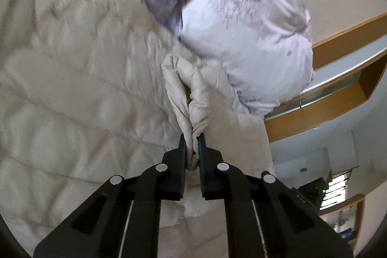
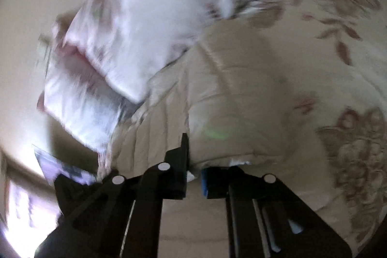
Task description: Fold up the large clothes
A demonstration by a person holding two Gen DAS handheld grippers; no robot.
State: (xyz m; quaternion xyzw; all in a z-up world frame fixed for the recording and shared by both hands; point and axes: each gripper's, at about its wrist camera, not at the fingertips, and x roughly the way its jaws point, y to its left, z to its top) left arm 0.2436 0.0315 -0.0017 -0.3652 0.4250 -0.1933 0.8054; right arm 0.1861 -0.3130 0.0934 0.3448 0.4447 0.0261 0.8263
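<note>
You have: one cream quilted coat [image 1: 72, 93]. Two pale printed pillows [image 1: 254, 40], stacked. One floral bedsheet [image 2: 338, 64]. Two grippers, one per view [image 1: 192, 137] [image 2: 193, 149]. Wooden shelves [image 1: 338, 93], count unclear.

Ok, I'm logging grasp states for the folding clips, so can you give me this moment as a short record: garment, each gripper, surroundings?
garment: cream quilted padded coat, spread out
left gripper: shut on a bunched fold of the coat, fabric pinched between the fingers
right gripper: shut at the coat's folded edge; one finger hidden under it
beside it: white floral pillow, overlapping the coat's far edge
surface: floral bedsheet
image quality: right wrist view blurred
</note>
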